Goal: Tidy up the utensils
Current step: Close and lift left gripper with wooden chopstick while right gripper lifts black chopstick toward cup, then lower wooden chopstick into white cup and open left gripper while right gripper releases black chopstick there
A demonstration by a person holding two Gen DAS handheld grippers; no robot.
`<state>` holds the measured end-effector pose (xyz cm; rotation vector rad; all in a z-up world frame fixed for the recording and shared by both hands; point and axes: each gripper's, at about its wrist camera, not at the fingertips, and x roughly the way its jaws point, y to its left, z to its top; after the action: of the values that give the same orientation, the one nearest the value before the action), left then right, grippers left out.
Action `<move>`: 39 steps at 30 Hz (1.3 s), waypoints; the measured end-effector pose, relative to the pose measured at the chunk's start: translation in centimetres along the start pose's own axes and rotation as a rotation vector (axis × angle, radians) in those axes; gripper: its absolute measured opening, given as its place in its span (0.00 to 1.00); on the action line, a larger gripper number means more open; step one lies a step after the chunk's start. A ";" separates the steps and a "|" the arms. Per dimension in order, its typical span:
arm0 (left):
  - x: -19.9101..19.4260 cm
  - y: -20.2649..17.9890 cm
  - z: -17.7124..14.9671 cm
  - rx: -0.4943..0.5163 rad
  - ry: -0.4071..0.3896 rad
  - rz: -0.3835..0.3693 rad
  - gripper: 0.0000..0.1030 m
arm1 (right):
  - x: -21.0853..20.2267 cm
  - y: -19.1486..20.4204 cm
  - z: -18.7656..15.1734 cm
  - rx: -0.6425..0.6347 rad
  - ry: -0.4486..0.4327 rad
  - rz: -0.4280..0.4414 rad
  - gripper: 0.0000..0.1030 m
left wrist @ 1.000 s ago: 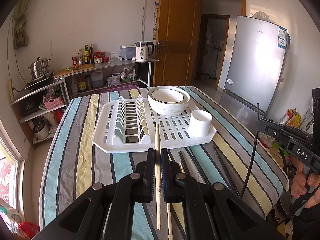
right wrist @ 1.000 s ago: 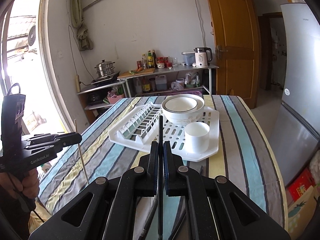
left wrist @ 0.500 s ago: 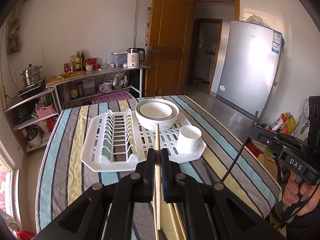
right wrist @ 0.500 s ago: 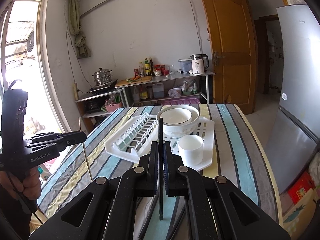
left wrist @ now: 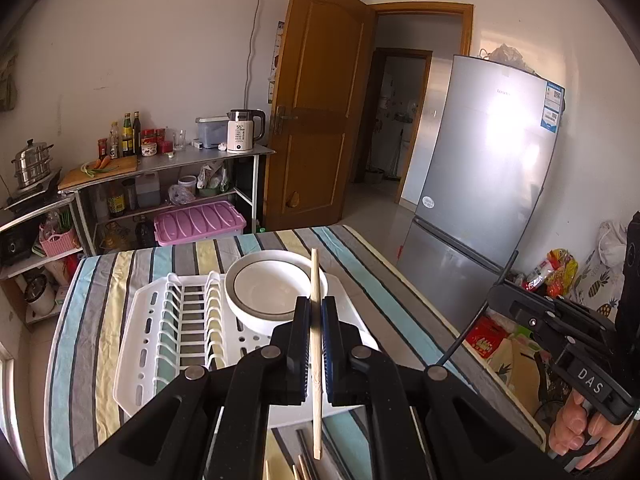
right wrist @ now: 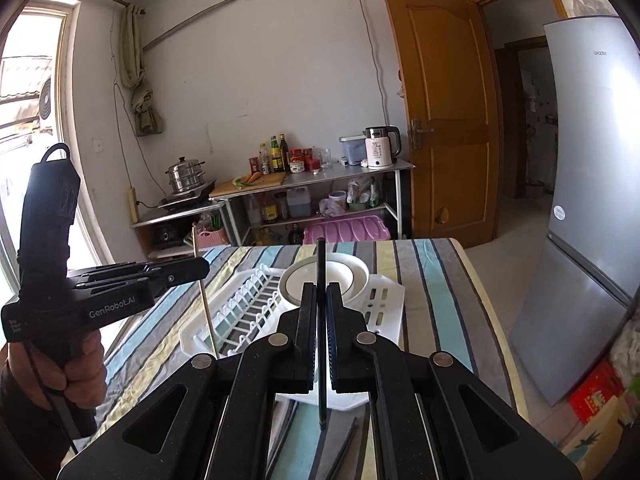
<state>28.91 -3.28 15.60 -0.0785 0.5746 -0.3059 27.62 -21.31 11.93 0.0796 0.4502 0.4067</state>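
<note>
My left gripper is shut on a light wooden chopstick and holds it upright above the striped table. My right gripper is shut on a black chopstick, also upright. Each gripper shows in the other's view: the left one with its wooden chopstick, the right one with its black chopstick. Below lies a white dish rack with stacked white bowls. More chopsticks lie on the cloth near me.
The striped tablecloth covers the table. A silver fridge stands to the right, a wooden door behind. Metal shelves with bottles, a kettle and a steamer pot line the back wall. Black chopsticks lie on the cloth.
Both grippers have risen away from the table with their chopsticks; the rack and bowls sit lower and smaller in both views. The white cup is now hidden behind the fingers.
</note>
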 end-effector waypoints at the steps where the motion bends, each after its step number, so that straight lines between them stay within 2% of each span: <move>1: 0.5 0.0 0.7 -0.004 -0.008 -0.006 0.05 | 0.2 -0.1 0.6 -0.001 -0.008 -0.002 0.04; 8: 4.0 -0.5 4.8 -0.035 -0.043 -0.036 0.05 | 1.5 -1.4 3.7 0.011 -0.050 -0.009 0.04; 14: 7.4 -1.2 6.0 -0.033 -0.043 -0.059 0.05 | 3.7 -2.9 4.3 0.031 -0.046 -0.012 0.04; 20: 11.4 -1.0 5.0 -0.045 0.002 -0.084 0.05 | 6.4 -4.4 3.3 0.061 -0.004 -0.012 0.04; 27: 15.7 -0.5 1.7 -0.045 0.088 -0.083 0.05 | 9.4 -5.1 1.4 0.078 0.068 -0.006 0.04; 39: 18.2 0.4 0.1 -0.043 0.135 -0.059 0.06 | 10.4 -6.9 1.7 0.118 0.086 -0.031 0.05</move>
<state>43.48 -8.47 6.10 -0.1166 0.7140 -0.3577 39.42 -23.48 8.08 0.1698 0.5592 0.3543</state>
